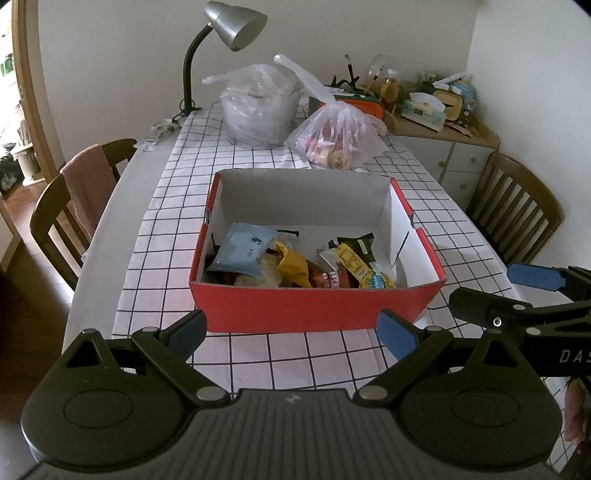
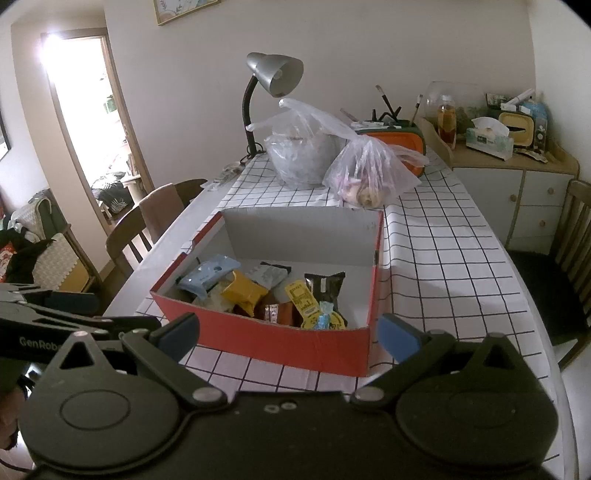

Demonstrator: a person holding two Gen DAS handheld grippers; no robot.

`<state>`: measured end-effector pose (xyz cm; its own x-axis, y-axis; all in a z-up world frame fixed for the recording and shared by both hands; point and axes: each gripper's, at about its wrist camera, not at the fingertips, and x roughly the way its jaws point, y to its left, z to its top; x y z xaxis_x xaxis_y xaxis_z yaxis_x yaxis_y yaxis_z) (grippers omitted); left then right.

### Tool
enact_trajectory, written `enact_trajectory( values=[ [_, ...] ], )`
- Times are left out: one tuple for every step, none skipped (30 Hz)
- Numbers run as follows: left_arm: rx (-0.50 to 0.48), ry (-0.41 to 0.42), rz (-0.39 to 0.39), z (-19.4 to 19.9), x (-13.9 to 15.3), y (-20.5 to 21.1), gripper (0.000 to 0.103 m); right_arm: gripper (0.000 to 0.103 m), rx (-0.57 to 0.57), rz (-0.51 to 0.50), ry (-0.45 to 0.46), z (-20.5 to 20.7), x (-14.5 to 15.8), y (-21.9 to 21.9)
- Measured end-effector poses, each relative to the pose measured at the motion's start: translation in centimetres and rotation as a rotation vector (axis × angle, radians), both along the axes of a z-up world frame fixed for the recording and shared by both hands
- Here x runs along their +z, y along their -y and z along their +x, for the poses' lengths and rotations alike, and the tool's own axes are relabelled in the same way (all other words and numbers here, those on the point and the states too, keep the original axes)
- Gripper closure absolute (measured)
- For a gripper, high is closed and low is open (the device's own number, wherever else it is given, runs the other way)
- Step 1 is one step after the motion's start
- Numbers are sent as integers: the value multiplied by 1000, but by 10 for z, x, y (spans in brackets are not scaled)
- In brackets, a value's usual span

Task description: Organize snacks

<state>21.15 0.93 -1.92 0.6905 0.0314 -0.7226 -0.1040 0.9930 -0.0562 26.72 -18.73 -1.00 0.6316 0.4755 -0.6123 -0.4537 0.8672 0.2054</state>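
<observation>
both grippers' jaws gape wide, seemingly empty, before the red box (image 1: 314, 310) of snacks (image 1: 295, 266).

Red cardboard box (image 1: 314, 310) (matt), shiny plastic snack packets (image 1: 295, 264), checked cloth (image 1: 295, 354), metal lamp (image 1: 234, 24).

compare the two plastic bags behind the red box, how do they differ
The left plastic bag is bulkier, greyish and stands upright over a round, tub-like shape; the right plastic bag is smaller, slumped and pinkish, with small snacks showing through. Both are translucent and sit on the checked tablecloth beyond the red box.
</observation>
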Motion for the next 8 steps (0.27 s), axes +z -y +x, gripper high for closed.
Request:
enact_trajectory(
  values=[
    [-1, 0, 1, 0, 0, 1, 4, 0, 0, 0, 0, 0, 0, 0],
    [0, 1, 2, -1, 0, 1, 4, 0, 0, 0, -1, -1, 0, 1],
    [0, 0, 1, -1, 0, 1, 4, 0, 0, 0, -2, -1, 0, 1],
    [-1, 0, 0, -1, 0, 1, 4, 0, 0, 1, -3, -1, 0, 2],
    [0, -1, 1, -1, 0, 1, 4, 0, 0, 0, -3, -2, 0, 2],
    [3, -2, 2, -1, 1, 1, 4, 0, 0, 0, -3, -1, 0, 2],
    [3, -1, 2, -1, 1, 2, 4, 0, 0, 0, -4, -2, 0, 2],
    [4, -2, 1, -2, 1, 2, 4, 0, 0, 1, -4, -2, 0, 2]
  ],
)
